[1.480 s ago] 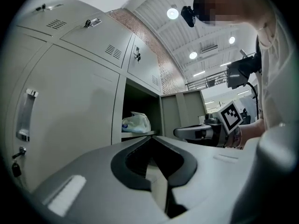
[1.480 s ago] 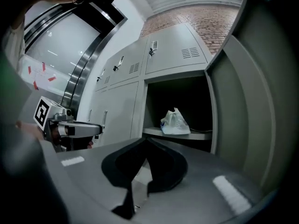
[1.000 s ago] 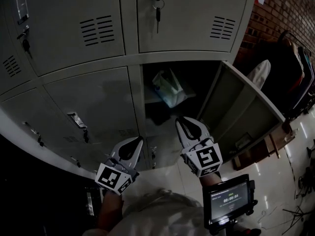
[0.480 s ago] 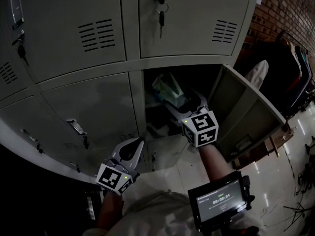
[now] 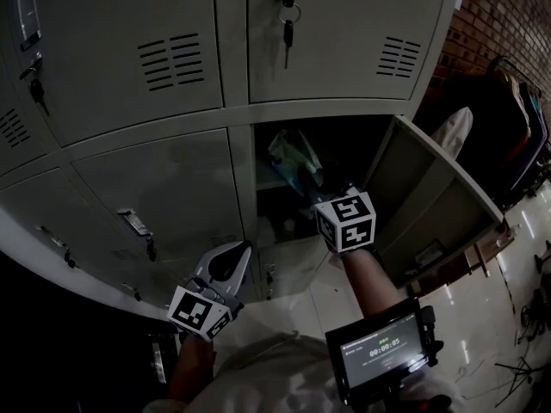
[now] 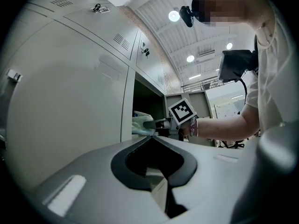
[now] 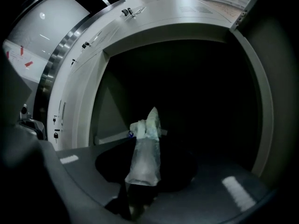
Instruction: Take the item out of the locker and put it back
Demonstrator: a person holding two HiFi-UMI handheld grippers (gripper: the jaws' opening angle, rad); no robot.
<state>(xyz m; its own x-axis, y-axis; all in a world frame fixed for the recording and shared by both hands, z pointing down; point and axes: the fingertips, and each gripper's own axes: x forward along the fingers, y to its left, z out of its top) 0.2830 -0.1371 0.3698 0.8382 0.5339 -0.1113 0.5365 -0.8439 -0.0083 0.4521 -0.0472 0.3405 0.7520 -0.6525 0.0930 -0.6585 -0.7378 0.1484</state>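
Biggest thing in front of you is the wall of grey lockers, all shut except one in the lower row, whose door hangs wide open to the right. That open compartment is pretty dark inside, with a shelf across it. Off to the right there's a brick wall and pale shiny floor. Low down near your body there's a small lit screen below your right forearm. Your left gripper is just parked low, in front of the closed door left of the open one. Its jaws are together with nothing between them, and it isn't touching anything. Your right gripper is reached into the mouth of the open compartment, marker cube facing up at you. Its jaws have just been closing and they're now pinched on the pale plastic bag. In the right gripper view the bag runs out from between the jaws and ends in a bunched, knotted top. The bag is inside the locker, at about shelf height. I can't tell if it's resting on the shelf or lifted off it. Smallest bit: a key dangling from the lock of the upper door right above.
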